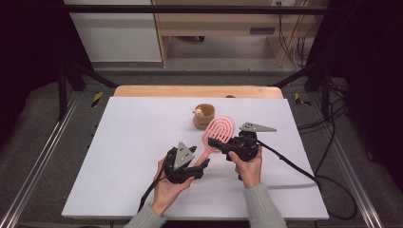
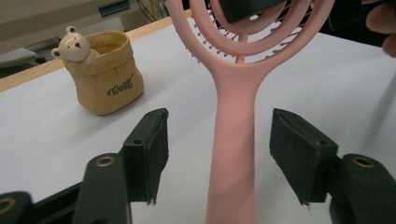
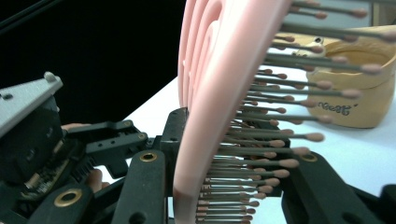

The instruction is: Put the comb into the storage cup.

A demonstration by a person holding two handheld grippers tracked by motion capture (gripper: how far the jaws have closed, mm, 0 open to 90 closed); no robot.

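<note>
Nearest the person, the left gripper (image 1: 202, 167) sits in the left hand (image 1: 167, 186), matte black with a grey three-cornered plate on top. Its jaws stand apart and released: in the left gripper view the two flat, rubbery black pads (image 2: 156, 144) flank the handle of the pink hairbrush (image 2: 233, 135) with clear white gaps on both sides, so nothing presses on it. That handle is smooth, rounded plastic, running from 6 o'clock up to 12 o'clock in that view and flaring into an open oval head of concentric loops.

Next out, at about 2 o'clock from the left gripper, the right gripper (image 1: 225, 142) is clenched on the brush head, held by the right hand (image 1: 248, 166) in a grey knitted sleeve. The right gripper view shows the pink head (image 3: 210, 116) edge-on between the jaws, with rows of thin bristles tipped with little round pink beads pointing toward 3 o'clock.

The brush hangs above the white table (image 1: 128, 142), head tilted toward 1 o'clock.

Farthest, at 12 o'clock, stands a squat tan pot (image 1: 204, 116), crumpled like a paper bag, with a small cream bear figure (image 2: 74, 45) peeking over its rim.
</note>
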